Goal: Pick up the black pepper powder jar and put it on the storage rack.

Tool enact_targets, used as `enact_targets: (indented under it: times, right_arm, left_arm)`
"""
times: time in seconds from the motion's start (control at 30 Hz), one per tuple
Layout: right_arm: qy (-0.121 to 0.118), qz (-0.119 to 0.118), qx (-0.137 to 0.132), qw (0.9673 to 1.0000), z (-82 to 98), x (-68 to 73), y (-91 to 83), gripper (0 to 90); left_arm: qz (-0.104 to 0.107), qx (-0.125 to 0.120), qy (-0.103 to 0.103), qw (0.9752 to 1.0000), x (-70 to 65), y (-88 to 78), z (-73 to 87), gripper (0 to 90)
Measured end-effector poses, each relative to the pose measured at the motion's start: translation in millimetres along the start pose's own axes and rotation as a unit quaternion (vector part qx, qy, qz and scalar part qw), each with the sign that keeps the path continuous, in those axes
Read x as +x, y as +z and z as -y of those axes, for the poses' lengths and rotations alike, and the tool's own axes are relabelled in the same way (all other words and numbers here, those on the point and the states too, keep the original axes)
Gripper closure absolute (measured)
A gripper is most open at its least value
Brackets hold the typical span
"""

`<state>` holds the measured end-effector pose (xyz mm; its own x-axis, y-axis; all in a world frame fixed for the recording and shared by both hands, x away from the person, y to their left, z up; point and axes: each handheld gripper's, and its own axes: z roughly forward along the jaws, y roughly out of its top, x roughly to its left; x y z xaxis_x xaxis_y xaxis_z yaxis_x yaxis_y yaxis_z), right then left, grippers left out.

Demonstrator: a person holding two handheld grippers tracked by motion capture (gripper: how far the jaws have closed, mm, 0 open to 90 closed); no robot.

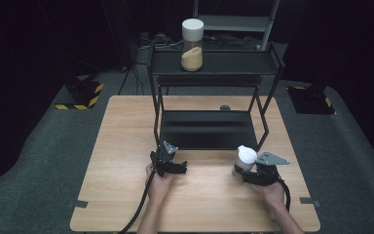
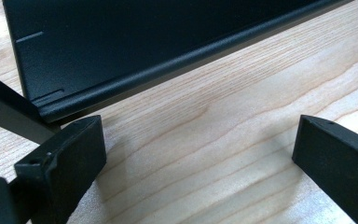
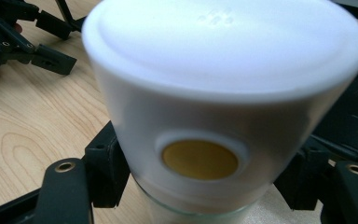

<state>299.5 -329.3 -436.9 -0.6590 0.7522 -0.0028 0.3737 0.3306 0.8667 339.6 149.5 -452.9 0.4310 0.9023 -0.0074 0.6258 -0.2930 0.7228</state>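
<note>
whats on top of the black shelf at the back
A glass jar with a white lid stands on the top tier of the black shelf, partly filled with tan grains. The lower tier looks bare.

A pale wood-grain worktop is seen beneath a matte black shelf rack. A white lid with a mustard-yellow disc is shown on the near jar; the far jar is white-capped over tan contents. Black fingers and yellow-and-black striped floor blocks are pictured.
</note>
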Motion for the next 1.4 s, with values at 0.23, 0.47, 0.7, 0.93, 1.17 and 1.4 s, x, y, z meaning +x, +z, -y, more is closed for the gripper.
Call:
enact_targets:
  times: [0.23, 0.47, 0.7, 0.93, 1.17, 1.4]
  right_arm:
    - [-0.002, -0.006, 0.008, 0.9999, -6.6, -1.5, -0.1, 30.3]
    - [-0.003, -0.012, 0.004, 0.9999, -14.9, -3.2, -3.0, 30.3]
    - [-0.003, -0.024, -0.003, 0.9997, -31.0, -10.2, -9.5, 30.3]
    - [-0.008, -0.028, -0.006, 0.9996, -49.1, -14.8, -14.1, 30.3]
    - [-0.008, -0.04, -0.006, 0.9992, -70.5, -21.2, -21.0, 30.3]
    - [-0.008, -0.049, -0.021, 0.9986, -88.0, -28.0, -28.1, 30.3]
  left_arm:
    - [0.0, 0.0, 0.0, 1.0, 0.0, 0.0, 0.0, 2.7]
    - [0.0, 0.0, 0.0, 1.0, 0.0, 0.0, 0.0, 2.7]
    - [0.0, 0.0, 0.0, 1.0, 0.0, 0.0, 0.0, 2.7]
    - [0.0, 0.0, 0.0, 1.0, 0.0, 0.0, 0.0, 2.7]
    - [-0.001, 0.0, 0.001, 1.0, -0.3, 0.0, 0.0, 2.7]
    - [-0.001, 0.0, 0.001, 1.0, -0.3, 0.0, 0.0, 2.7]
